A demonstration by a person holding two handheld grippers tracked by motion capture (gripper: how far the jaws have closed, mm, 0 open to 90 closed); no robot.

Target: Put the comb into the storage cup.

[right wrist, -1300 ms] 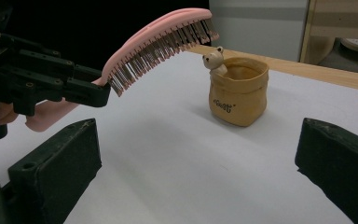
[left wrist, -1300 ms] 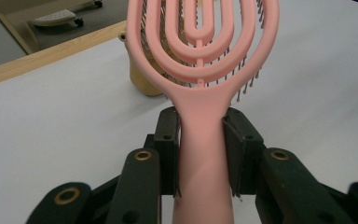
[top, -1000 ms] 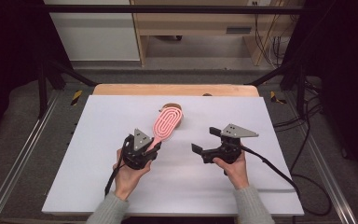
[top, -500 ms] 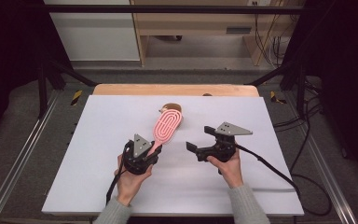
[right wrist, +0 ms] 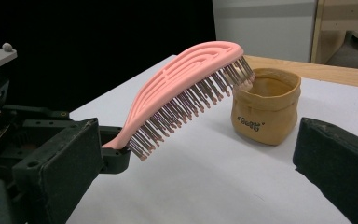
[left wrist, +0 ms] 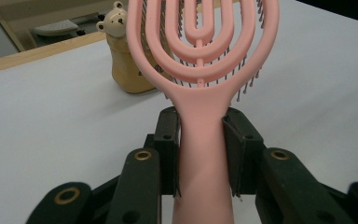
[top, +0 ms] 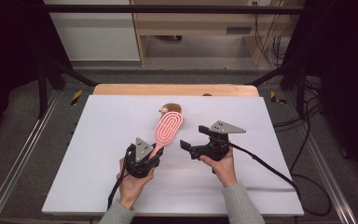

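Brush [left wrist: 200,70] gripped at handle by left tongs [left wrist: 200,140]; right tongs [top: 192,145] wide; tip to be lowered gently into pouch [right wrist: 265,109].

From my right claw's camera I see one bit of dark lettering, printed on the front of the tan pouch-like cup [right wrist: 266,112] near the table's far edge; it is too small and blurred to read.

The hairbrush [left wrist: 200,51] looks like smooth matt pink plastic. The small pouch [right wrist: 265,105] looks like tan matt kraft paper, slightly creased. The bench [top: 261,186] has a smooth matt white top, with a bare wood strip along its far edge. The fingers [left wrist: 165,149] are matt black plastic.
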